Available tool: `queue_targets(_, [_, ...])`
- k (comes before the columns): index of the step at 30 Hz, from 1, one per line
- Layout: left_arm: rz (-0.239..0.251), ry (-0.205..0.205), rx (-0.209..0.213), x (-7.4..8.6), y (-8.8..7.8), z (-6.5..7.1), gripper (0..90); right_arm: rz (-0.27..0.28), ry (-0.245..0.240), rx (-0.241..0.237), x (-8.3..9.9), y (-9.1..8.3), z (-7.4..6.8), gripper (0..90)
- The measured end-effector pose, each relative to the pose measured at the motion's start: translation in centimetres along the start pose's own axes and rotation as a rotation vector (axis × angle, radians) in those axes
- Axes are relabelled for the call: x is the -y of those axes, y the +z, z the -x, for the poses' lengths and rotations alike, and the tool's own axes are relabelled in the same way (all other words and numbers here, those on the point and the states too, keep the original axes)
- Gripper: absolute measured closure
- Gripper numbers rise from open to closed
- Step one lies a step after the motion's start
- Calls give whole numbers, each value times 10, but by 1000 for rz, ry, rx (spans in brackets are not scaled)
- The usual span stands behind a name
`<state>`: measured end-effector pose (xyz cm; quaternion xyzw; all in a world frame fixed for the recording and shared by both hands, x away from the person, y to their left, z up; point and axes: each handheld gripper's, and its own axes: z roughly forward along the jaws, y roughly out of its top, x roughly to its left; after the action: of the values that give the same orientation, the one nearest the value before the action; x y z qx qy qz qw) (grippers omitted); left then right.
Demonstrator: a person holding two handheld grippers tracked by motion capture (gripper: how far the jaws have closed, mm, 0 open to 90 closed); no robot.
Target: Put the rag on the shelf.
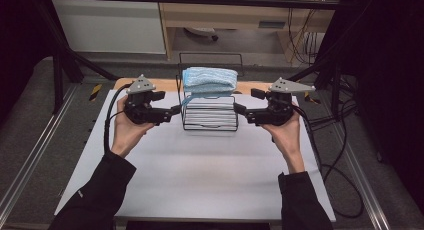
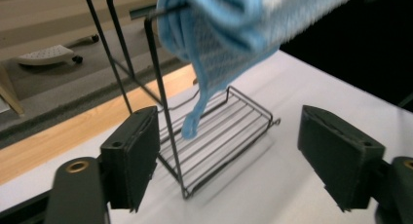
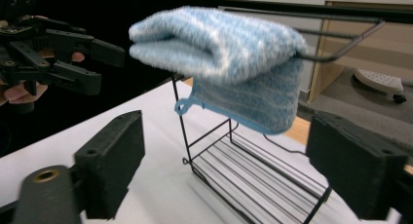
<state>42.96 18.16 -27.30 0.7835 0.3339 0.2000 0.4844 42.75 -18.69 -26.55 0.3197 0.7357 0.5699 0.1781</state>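
Your gear, up close

You're wearing black sleeves (image 1: pixel 100 190); your black grippers are carrying grey three-cornered plates (image 1: pixel 141 84), trailing black cables (image 1: pixel 107 125), showing brass-ringed holes (image 2: pixel 77 166).

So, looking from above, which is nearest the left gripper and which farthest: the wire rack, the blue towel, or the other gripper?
1. Wire rack, just beside the left gripper.
2. Blue towel, folded on top of the rack.
3. Right gripper, across the rack.

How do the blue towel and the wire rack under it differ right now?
The blue towel is soft, thick and folded, draped across the top; the wire rack is thin, rigid black wire standing upright on the white table. The towel is pale blue with a hanging loop; the rack is see-through with a slatted bottom shelf. Both sit between the open left tongs and right tongs.
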Motion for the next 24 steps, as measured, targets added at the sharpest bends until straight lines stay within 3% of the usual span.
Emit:
queue_targets(8, [-59,-5,1,40,-4,-2,111,-62,24,-8,30,-9,3,45])
queue_targets(9, [-69,-10,-1,51,-4,-2,105,-71,29,-8,34,-9,4,40])
queue_targets(10, [-69,-10,-1,51,-4,-2,103,-80,32,-6,38,-10,4,35])
queue_targets(12, [-81,-16,-2,68,-5,-3,102,-98,37,-1,47,-11,5,26])
queue_targets(13, [-81,-16,-2,68,-5,-3,102,-105,39,-1,52,-11,5,21])
queue_targets(18, [-106,-28,-8,97,-5,-5,101,-130,47,-2,71,-13,4,11])
queue_targets(24, [-132,-51,-30,135,-9,-12,105,-184,70,-4,108,-17,8,6])
